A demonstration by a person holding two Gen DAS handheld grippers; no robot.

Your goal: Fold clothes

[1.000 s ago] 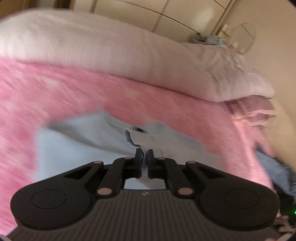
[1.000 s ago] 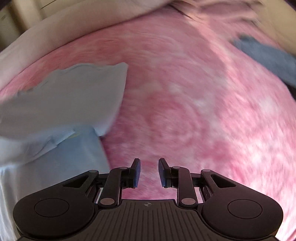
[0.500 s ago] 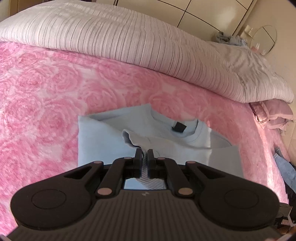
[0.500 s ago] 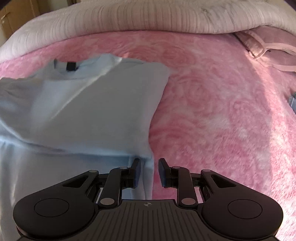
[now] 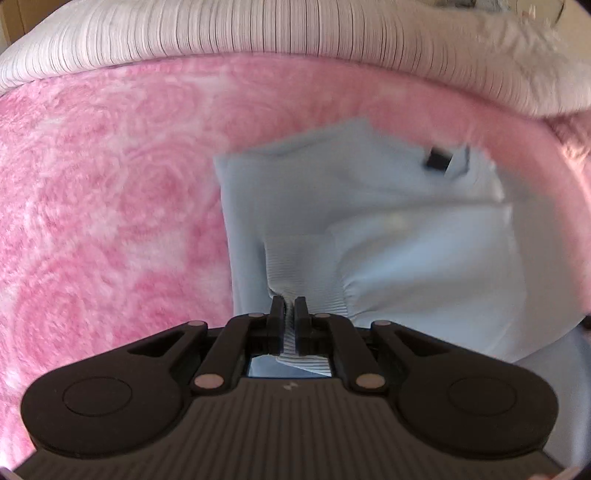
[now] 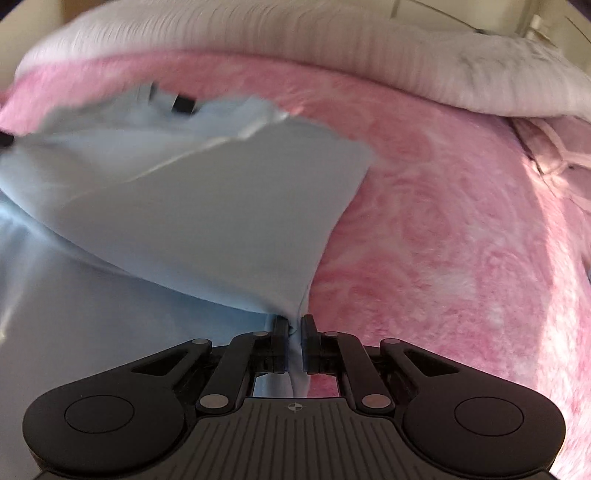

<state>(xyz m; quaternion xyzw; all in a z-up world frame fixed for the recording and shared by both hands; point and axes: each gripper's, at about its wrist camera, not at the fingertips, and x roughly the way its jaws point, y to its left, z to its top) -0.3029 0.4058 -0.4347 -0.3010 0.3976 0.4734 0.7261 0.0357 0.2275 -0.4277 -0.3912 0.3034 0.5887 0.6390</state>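
A light blue sweatshirt [image 5: 388,236] lies on the pink rose-patterned blanket [image 5: 110,206], its black neck label [image 5: 437,162] toward the far side. My left gripper [image 5: 290,308] is shut on the ribbed cuff [image 5: 306,273] of a sleeve folded over the body. In the right wrist view the same sweatshirt [image 6: 207,206] spreads to the left, and my right gripper [image 6: 294,326] is shut on a bunched fold at its right edge, the cloth pulled taut up to the fingers. The neck label [image 6: 183,105] shows at far left.
A white ribbed duvet [image 5: 258,33] is bunched along the far side of the bed [image 6: 332,44]. A pink pillow [image 6: 554,147] lies at the right. Bare pink blanket [image 6: 461,240] stretches to the right of the sweatshirt.
My right gripper, open over the blanket a second ago, has closed on the sweatshirt's right edge. The left gripper kept its hold on the cuff and moved left of the neck; both views are blurred by motion.
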